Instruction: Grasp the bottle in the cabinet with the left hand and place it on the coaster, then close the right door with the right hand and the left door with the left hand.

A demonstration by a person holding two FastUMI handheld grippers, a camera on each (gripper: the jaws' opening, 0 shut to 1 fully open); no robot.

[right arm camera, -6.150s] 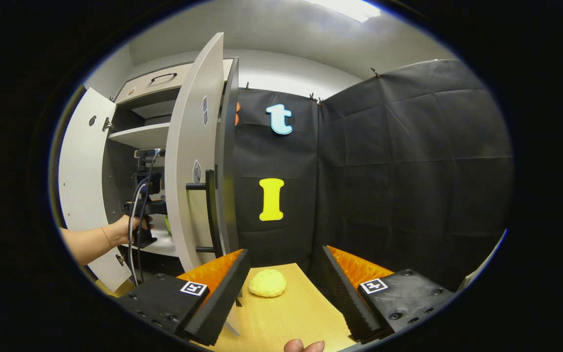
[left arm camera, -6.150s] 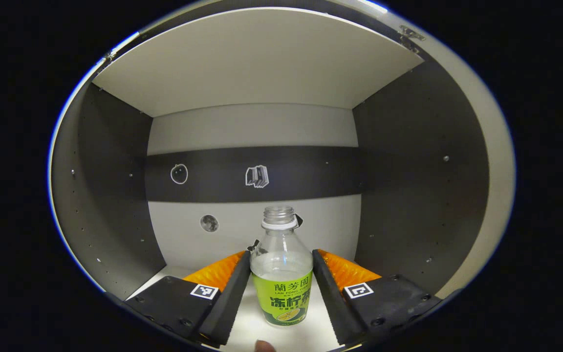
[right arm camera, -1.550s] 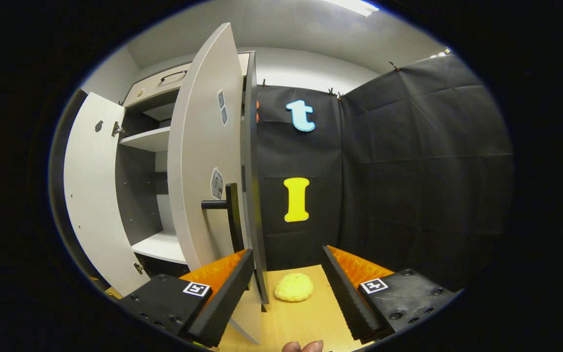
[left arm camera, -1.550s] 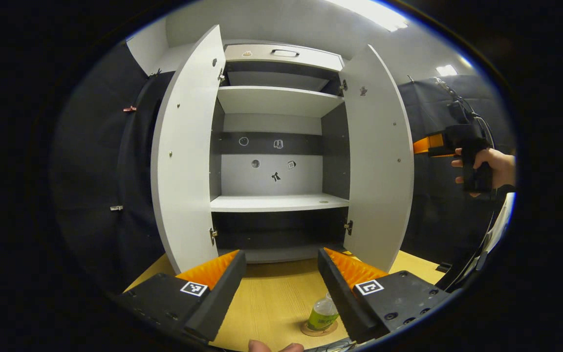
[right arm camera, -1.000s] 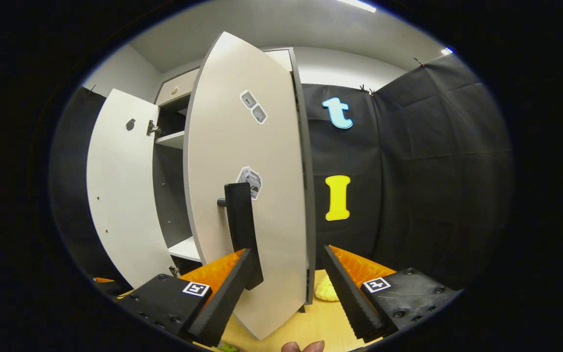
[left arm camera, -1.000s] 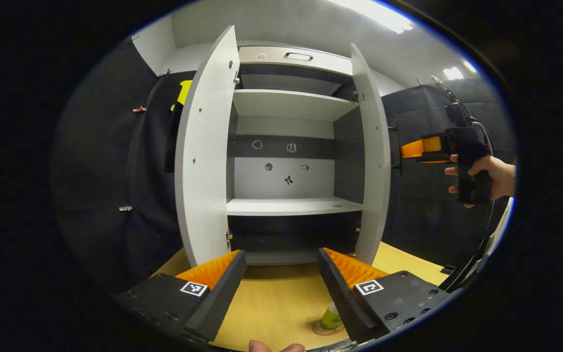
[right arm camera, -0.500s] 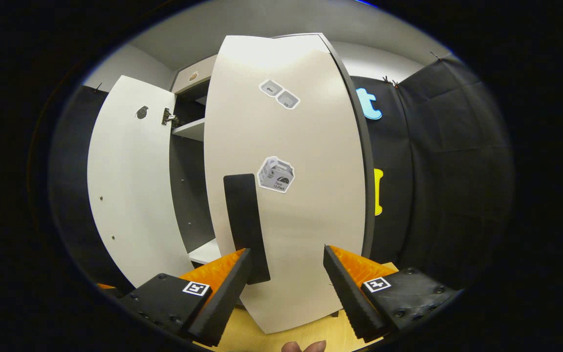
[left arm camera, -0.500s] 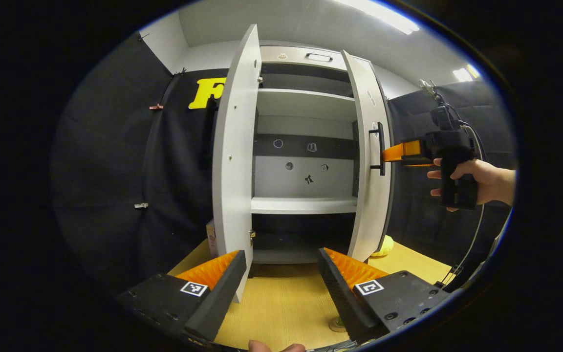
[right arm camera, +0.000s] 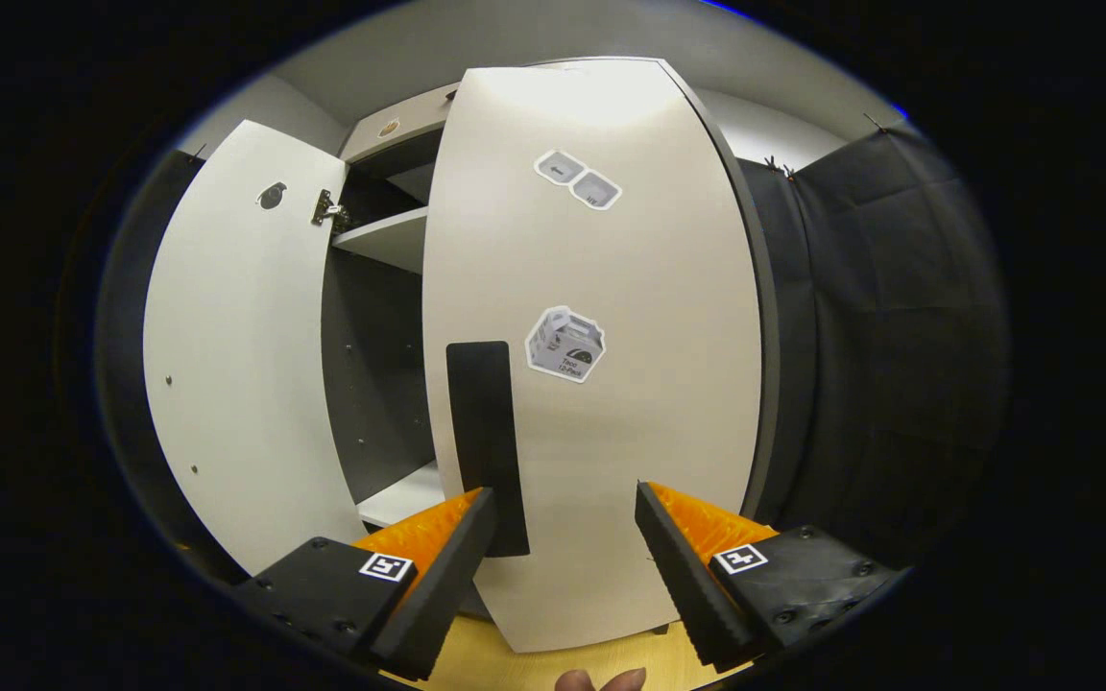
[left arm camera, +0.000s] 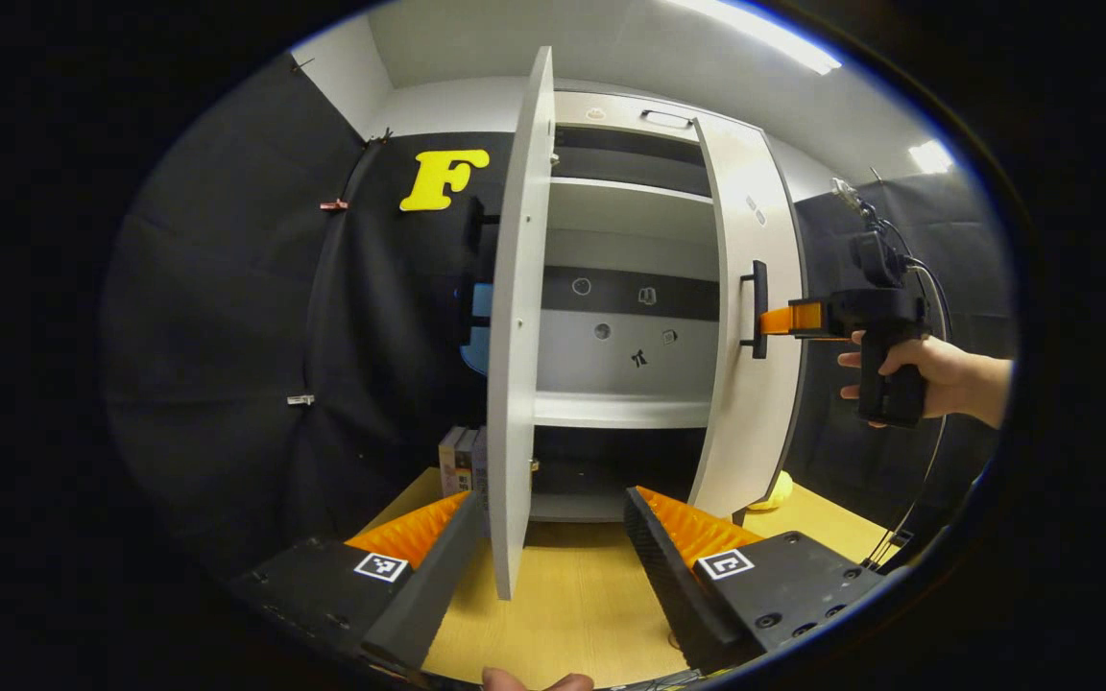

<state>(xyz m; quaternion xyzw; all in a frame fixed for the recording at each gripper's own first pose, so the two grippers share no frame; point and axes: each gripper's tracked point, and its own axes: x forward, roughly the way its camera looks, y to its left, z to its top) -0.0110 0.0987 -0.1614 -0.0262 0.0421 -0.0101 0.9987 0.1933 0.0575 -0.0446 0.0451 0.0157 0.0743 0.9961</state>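
Left gripper view: the left tongs [left arm camera: 553, 557] gape wide and empty beside the white left cabinet door [left arm camera: 517, 317]; the bottle is hidden.

Right gripper view: the right tongs [right arm camera: 561, 547], wide, press the white right door [right arm camera: 601, 384] by its black handle [right arm camera: 486, 432]. Closing looks underway; next, push it flush.

Ahead of the left claw [left arm camera: 549, 557], the cabinet shelf [left arm camera: 622, 410] is partly screened by the edge-on left door [left arm camera: 517, 326]; small boxes [left arm camera: 462, 461] are half-hidden behind it, unidentifiable.
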